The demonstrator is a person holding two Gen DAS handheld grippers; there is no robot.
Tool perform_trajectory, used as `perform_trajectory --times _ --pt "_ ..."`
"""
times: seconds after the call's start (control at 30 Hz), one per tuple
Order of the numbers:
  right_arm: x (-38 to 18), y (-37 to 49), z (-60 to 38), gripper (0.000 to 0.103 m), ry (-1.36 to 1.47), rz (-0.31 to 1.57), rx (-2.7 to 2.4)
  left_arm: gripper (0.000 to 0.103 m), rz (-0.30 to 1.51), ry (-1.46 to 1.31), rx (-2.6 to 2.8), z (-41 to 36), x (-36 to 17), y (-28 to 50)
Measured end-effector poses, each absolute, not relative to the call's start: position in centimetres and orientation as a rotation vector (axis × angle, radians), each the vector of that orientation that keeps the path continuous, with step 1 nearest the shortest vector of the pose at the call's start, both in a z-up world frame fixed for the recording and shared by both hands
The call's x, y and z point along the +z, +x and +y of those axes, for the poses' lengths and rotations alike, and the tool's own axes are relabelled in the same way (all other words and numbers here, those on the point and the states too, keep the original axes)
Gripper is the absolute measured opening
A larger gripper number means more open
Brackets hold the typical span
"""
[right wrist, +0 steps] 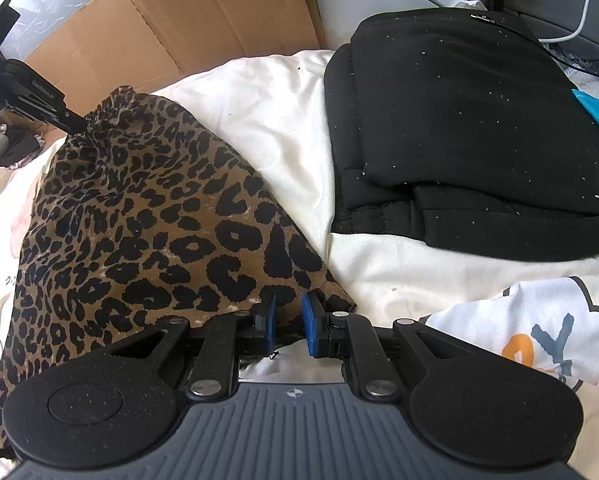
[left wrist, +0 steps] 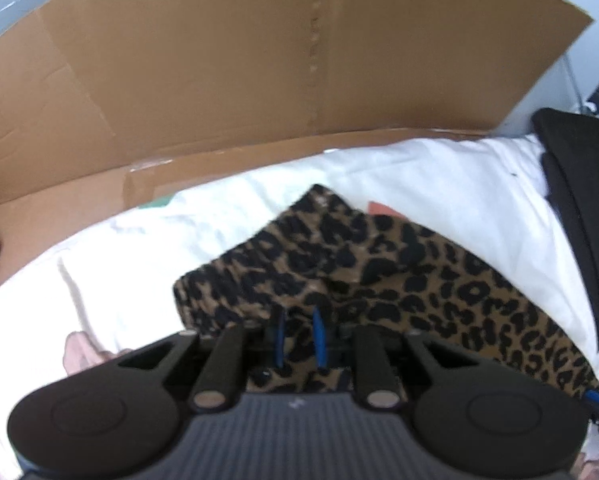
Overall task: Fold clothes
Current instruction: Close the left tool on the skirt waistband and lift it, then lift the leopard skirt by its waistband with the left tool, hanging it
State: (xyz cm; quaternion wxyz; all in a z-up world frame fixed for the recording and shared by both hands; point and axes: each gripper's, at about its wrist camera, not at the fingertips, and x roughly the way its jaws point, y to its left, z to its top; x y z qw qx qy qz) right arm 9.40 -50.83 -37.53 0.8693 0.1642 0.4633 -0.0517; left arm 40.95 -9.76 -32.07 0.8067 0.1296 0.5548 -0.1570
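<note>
A white sheet point(right wrist: 283, 120) covers the soft surface that carries everything, and a printed white cloth point(right wrist: 539, 344) lies on it at 4 o'clock in the right wrist view. Directly on the sheet rest a leopard-print garment point(right wrist: 147, 224), spread from 10 o'clock towards the centre, and a folded black garment point(right wrist: 471, 128) at 2 o'clock, the two apart with bare sheet between. A flattened cardboard box point(left wrist: 259, 60) stands along the sheet's far edge at 12 o'clock in the left wrist view.
</note>
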Motion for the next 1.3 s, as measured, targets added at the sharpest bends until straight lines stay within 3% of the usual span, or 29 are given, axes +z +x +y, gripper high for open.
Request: perform_trajectory --times 0.2,0.37,0.5,0.77,0.93,1.3 --pt "-37.6 9.3 -50.9 0.019 0.352 0.965 -0.106 0.014 1.201 0.226 -0.279 -9.7 -35.0 42.2" --pt "-37.5 8.9 -51.5 0.02 0.411 0.962 -0.113 0.014 1.202 0.227 -0.265 -10.1 -34.4 41.5" --pt "-37.0 8.2 -51.9 0.029 0.454 0.941 -0.095 0.023 1.215 0.155 -0.27 -8.8 -32.3 39.9" --pt "-36.0 5.9 -53.0 0.03 0.521 0.876 -0.092 0.024 1.224 0.107 -0.222 -5.8 -29.9 35.3" --pt "-36.2 5.3 -54.4 0.035 0.586 0.857 -0.099 0.033 1.229 0.04 -0.177 -3.5 -28.4 31.4" --pt "-36.9 4.7 -54.3 0.037 0.638 0.854 -0.076 0.038 1.308 -0.092 -0.106 0.6 -28.3 22.2"
